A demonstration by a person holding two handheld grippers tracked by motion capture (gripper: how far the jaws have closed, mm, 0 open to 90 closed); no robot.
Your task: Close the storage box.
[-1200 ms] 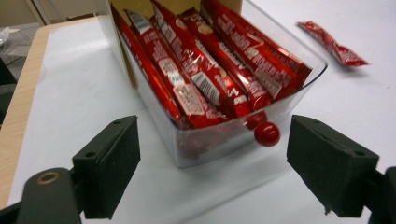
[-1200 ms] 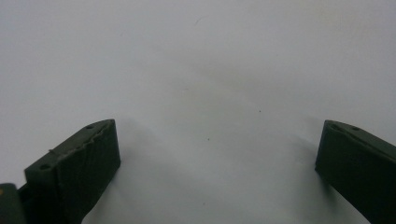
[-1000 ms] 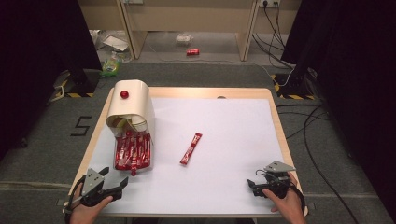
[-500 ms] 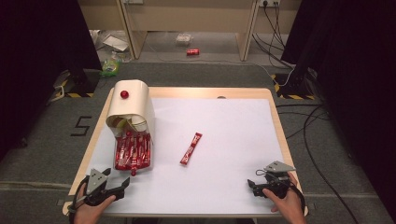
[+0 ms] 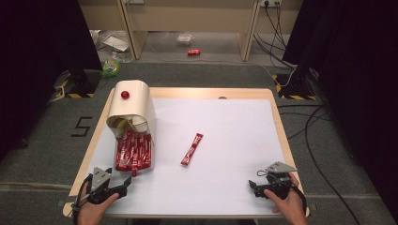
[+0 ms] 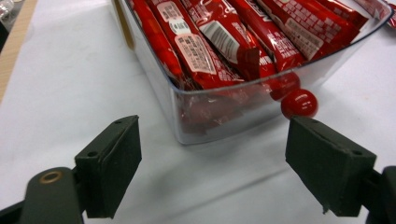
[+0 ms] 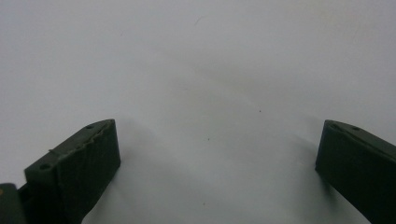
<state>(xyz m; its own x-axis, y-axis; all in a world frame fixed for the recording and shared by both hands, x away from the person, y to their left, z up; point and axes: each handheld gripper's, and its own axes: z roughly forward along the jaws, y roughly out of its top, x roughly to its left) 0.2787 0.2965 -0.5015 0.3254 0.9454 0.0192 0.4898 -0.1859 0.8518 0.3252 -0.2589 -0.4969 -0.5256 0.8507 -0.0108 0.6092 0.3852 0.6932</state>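
Facing 1 clear tray (image 6: 154,88), 1 loose bar (image 5: 192,149).

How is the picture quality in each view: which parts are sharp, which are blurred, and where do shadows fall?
High view: even light on the white table, dark surroundings. Left gripper view: the clear tray of red sachets is fairly sharp, with a soft shadow below it on the table. Right gripper view: plain, featureless table surface, with dim shadows beside the jaws.
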